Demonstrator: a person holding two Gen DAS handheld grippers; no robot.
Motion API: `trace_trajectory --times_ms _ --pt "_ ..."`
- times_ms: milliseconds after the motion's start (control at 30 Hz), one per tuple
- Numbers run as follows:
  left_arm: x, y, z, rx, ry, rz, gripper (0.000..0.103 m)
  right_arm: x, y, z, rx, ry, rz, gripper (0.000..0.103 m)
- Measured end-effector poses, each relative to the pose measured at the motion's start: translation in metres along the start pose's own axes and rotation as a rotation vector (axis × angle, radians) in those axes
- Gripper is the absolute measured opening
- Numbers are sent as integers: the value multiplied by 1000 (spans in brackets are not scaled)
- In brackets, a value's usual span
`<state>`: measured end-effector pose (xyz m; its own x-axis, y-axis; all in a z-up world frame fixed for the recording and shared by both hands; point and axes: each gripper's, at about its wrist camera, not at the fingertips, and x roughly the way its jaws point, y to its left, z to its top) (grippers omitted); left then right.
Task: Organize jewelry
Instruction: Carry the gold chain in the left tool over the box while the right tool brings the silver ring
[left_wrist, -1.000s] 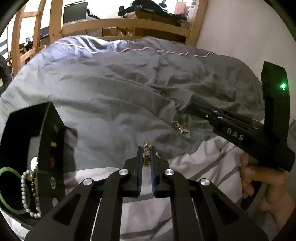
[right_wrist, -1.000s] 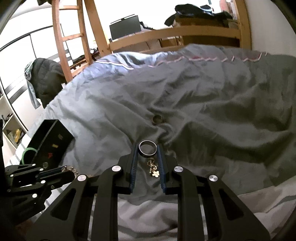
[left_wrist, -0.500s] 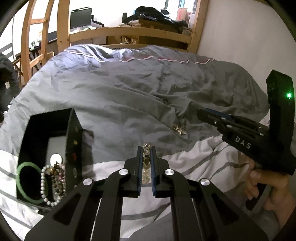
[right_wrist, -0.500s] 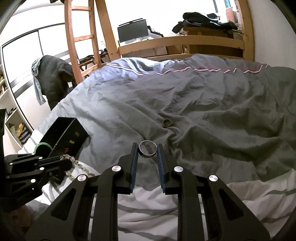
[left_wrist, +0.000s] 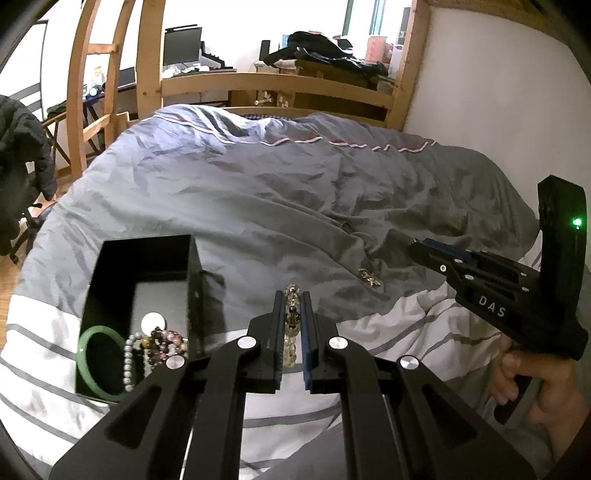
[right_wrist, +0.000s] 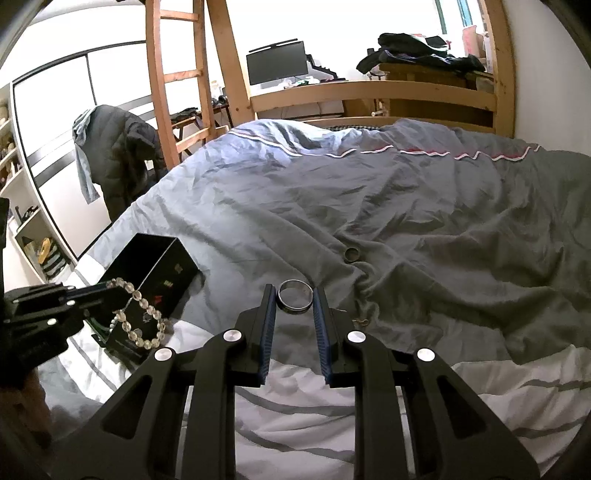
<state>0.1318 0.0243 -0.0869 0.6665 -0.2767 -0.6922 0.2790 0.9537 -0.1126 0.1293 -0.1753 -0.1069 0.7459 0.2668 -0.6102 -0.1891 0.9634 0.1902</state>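
Observation:
My left gripper (left_wrist: 291, 295) is shut on a clear bead bracelet (left_wrist: 291, 325), held above the bed just right of the black jewelry box (left_wrist: 110, 258). The bracelet hangs from that gripper in the right wrist view (right_wrist: 140, 314). The box holds a green bangle (left_wrist: 83, 354) and pearl and dark bead bracelets (left_wrist: 162, 341). My right gripper (right_wrist: 294, 295) is shut on a silver ring (right_wrist: 295, 295), above the grey duvet. A small gold charm (left_wrist: 370, 277) and a dark ring (right_wrist: 352, 254) lie on the duvet.
The grey duvet (right_wrist: 424, 206) is wrinkled; a white striped sheet (right_wrist: 295, 406) lies nearest me. A wooden bed rail (right_wrist: 369, 92) and ladder (right_wrist: 173, 74) stand behind. A white wall (left_wrist: 498, 92) runs along the right. The black box also shows at left in the right wrist view (right_wrist: 147, 266).
Both grippers have risen and pulled back from the duvet. The left gripper carries the bead bracelet toward the box. The right gripper lifted the silver ring off the duvet, away from the gold charm.

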Motion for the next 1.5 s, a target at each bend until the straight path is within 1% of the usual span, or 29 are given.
trace_trajectory --times_ms 300,467,633,833,1033,1167,1400,1433,1500 --pt "-20 25 4 -41 -41 25 7 0 33 11 -46 -4 28 21" --pt "-24 46 3 -66 -42 86 8 3 49 16 -63 1 50 21" --pt "-30 62 2 -91 -45 112 8 9 65 18 -78 15 69 21" --pt "-33 74 2 -105 -50 139 8 17 94 22 -114 24 107 21" --pt "-39 94 1 -140 -59 162 8 25 117 28 -136 29 141 21" --pt "-39 107 -1 -179 -50 163 8 33 131 29 -137 44 163 21" --pt "-29 113 -3 -190 -24 148 8 51 159 21 -170 85 208 21" --pt "-27 115 -4 -194 -19 150 8 53 164 19 -177 92 215 21" --pt "-24 120 -4 -210 -7 180 8 56 170 16 -182 100 222 21"
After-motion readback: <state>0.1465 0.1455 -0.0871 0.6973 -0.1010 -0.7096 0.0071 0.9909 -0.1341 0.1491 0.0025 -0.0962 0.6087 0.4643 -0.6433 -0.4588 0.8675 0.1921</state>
